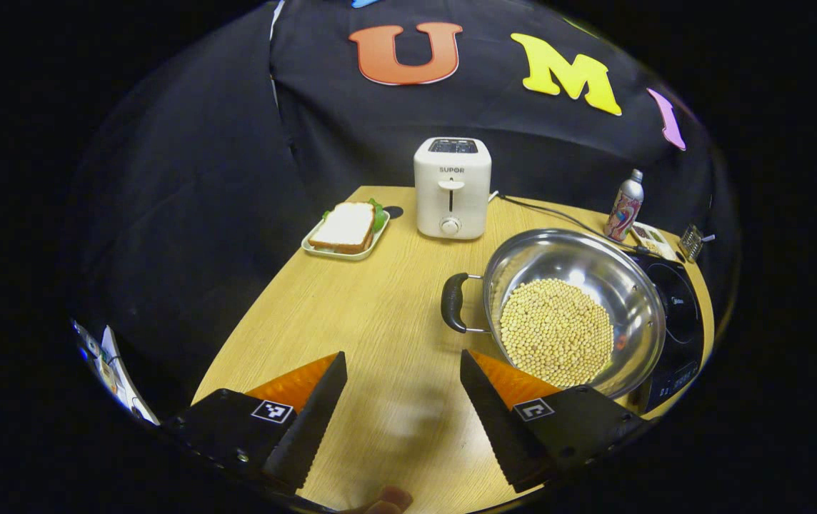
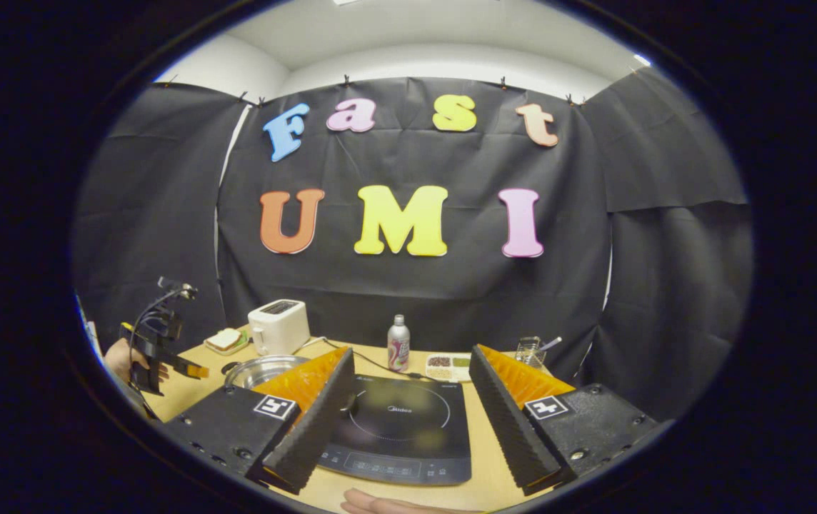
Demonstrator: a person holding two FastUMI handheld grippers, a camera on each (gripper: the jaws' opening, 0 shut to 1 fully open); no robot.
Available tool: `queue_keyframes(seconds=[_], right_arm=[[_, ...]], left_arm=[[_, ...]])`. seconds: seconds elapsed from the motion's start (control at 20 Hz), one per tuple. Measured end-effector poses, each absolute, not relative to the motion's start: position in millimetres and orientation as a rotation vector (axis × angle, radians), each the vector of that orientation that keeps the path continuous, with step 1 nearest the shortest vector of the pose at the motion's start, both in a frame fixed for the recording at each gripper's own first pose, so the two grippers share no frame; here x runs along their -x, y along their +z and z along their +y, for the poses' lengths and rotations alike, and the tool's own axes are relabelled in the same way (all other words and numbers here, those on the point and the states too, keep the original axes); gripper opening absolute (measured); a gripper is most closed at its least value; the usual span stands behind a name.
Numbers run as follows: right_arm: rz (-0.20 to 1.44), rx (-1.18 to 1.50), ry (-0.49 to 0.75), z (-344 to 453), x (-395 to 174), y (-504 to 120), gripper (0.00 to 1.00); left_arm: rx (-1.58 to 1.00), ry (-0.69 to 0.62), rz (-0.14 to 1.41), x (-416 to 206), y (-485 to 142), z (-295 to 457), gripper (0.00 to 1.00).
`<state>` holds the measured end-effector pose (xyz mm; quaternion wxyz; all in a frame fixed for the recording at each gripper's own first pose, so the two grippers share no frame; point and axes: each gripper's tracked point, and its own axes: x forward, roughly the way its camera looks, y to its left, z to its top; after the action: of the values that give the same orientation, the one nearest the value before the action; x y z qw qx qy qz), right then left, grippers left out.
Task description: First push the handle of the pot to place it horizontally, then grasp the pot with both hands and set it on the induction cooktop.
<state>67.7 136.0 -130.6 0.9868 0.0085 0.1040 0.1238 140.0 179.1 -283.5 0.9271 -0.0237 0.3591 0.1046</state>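
The round stainless-steel pot filled with pale beans sits on the wooden worktop at about two o'clock from the left gripper, touching the black induction cooktop. Its black loop handle faces nine o'clock. Both the left gripper and the right gripper have fingers spread, holding nothing. Nudge the handle slowly with one fingertip so the beans stay put.

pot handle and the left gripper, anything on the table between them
Nothing: in the left gripper view, bare wooden table separates the open left gripper from the pot's black handle.
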Motion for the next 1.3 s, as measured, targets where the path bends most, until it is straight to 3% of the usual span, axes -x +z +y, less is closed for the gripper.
queue_keyframes(seconds=[0.55,1.3], right_arm=[[0.424,-0.043,0.283,212.9,-115.9,-208.7,1.00],[0.680,-0.076,0.269,298.1,-189.5,-348.7,1.00]], left_arm=[[0.104,0.106,0.488,-149.4,-225.6,145.5,0.94],[0.048,0.045,0.570,-233.7,-302.7,146.7,0.95]])
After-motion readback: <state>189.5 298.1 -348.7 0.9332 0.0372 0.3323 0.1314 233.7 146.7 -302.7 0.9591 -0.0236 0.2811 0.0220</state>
